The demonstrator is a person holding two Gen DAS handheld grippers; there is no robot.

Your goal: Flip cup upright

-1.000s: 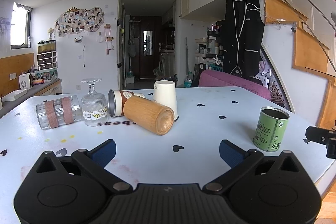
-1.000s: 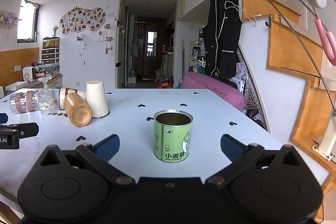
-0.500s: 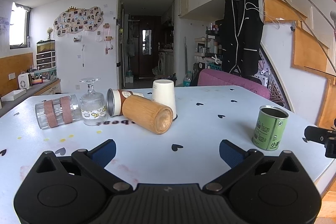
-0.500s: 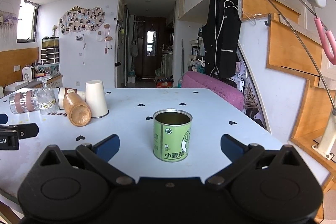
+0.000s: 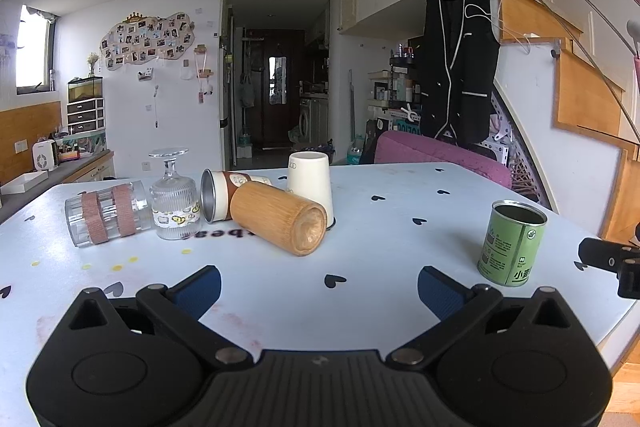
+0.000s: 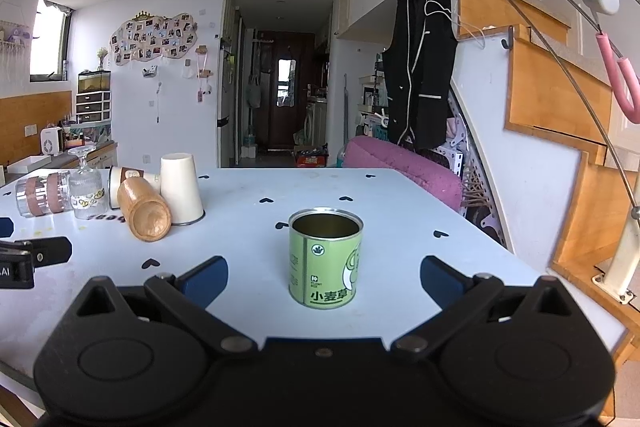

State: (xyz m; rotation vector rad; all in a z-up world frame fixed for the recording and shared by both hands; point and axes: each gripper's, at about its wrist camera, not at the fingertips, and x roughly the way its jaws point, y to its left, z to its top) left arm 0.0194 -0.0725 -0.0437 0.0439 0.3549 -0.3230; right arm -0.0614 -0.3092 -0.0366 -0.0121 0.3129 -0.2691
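A wooden cup (image 5: pixel 278 217) lies on its side on the white table (image 5: pixel 380 227), its base toward me; it also shows in the right wrist view (image 6: pixel 143 209). Behind it a white cup (image 5: pixel 310 181) stands upside down, a steel-lined brown cup (image 5: pixel 218 195) lies on its side, a stemmed glass (image 5: pixel 174 201) stands upside down, and a clear banded glass (image 5: pixel 106 213) lies on its side. A green tin cup (image 6: pixel 325 263) stands upright, also in the left wrist view (image 5: pixel 512 243). My left gripper (image 5: pixel 319 291) is open, short of the wooden cup. My right gripper (image 6: pixel 324 279) is open just before the tin.
The table's right edge (image 6: pixel 500 251) drops toward a wooden staircase (image 6: pixel 560 115). A purple chair back (image 6: pixel 404 171) stands at the far side. A counter (image 5: pixel 48 179) runs along the left wall.
The left view has shifted very slightly; the green tin sits a touch lower and further left in it. The cups have not moved. Both grippers stay open.
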